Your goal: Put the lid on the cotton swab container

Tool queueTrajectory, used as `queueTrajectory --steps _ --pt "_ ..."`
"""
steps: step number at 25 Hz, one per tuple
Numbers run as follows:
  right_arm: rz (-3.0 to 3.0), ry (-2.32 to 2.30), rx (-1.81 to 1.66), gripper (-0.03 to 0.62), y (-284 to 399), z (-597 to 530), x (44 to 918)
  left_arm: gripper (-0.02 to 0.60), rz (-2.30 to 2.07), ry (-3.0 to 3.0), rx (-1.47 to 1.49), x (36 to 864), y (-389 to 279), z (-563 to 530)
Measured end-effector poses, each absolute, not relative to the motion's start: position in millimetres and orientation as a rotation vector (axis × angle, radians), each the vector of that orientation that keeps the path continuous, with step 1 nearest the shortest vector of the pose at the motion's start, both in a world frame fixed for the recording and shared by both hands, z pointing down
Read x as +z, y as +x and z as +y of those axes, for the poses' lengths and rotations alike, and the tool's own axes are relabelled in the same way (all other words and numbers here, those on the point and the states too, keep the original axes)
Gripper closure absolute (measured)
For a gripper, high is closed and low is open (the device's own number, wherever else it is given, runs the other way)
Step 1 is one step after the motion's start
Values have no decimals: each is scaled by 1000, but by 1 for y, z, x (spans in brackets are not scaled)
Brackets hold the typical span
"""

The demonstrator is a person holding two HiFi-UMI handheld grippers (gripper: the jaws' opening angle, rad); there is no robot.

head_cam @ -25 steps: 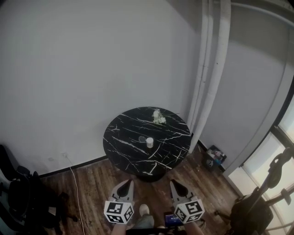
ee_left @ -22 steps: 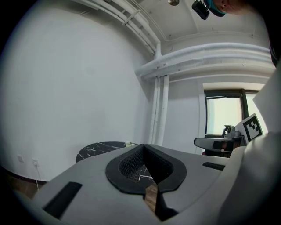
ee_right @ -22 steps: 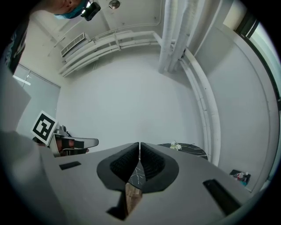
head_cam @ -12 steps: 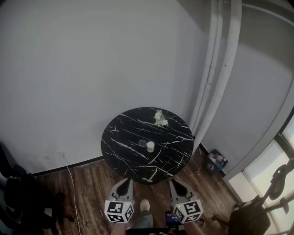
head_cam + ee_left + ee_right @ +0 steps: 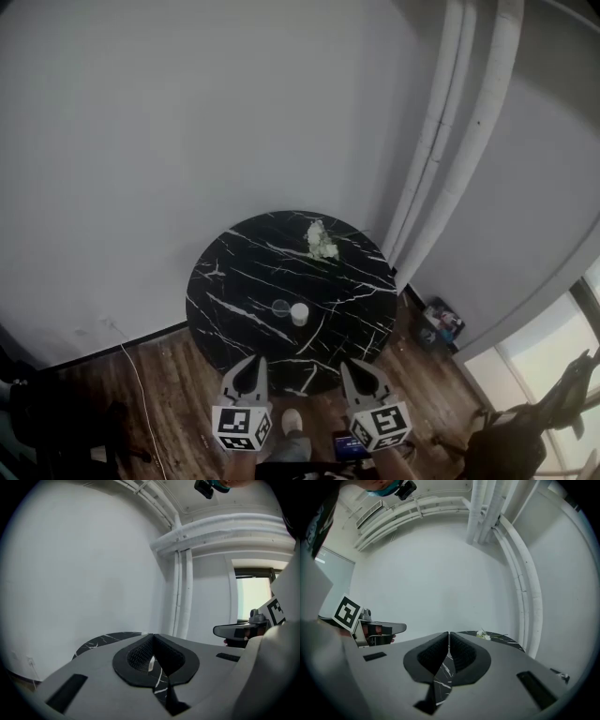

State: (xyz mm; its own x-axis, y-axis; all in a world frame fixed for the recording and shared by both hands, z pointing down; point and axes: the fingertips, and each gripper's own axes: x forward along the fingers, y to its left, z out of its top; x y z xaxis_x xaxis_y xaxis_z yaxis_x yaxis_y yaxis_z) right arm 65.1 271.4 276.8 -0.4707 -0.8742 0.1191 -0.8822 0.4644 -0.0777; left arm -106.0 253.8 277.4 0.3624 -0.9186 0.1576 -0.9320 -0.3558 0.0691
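A small white cotton swab container [image 5: 299, 314] stands upright near the middle of a round black marble table [image 5: 234, 281]. Its clear round lid [image 5: 280, 307] lies flat just left of it. Both grippers hover over the wooden floor, short of the table's near edge. The left gripper [image 5: 253, 362] is shut and holds nothing. The right gripper [image 5: 353, 366] is also shut and holds nothing. In the left gripper view the shut left gripper [image 5: 153, 636] points at the table, and the container [image 5: 151, 663] shows as a white sliver below the fingertips. The right gripper [image 5: 448, 633] points the same way.
White flowers [image 5: 322, 242] lie at the table's far side. Two white pipes [image 5: 441, 178] run up the wall at right, with a small bag [image 5: 441, 323] on the floor below them. A cable [image 5: 131, 361] trails over the floor at left, and a dark stand [image 5: 525, 436] is at bottom right.
The table has come nearer and now sits lower and further left in the head view. Both grippers have closed in on its near edge, still shut.
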Motion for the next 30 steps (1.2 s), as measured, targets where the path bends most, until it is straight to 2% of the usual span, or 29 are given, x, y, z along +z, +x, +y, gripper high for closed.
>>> queueTrajectory --steps 16,30 --pt "-2522 1657 280 574 37 130 304 566 -1550 2600 183 292 -119 106" --pt "-2461 1727 217 574 41 115 299 568 -1496 2605 152 293 -117 76"
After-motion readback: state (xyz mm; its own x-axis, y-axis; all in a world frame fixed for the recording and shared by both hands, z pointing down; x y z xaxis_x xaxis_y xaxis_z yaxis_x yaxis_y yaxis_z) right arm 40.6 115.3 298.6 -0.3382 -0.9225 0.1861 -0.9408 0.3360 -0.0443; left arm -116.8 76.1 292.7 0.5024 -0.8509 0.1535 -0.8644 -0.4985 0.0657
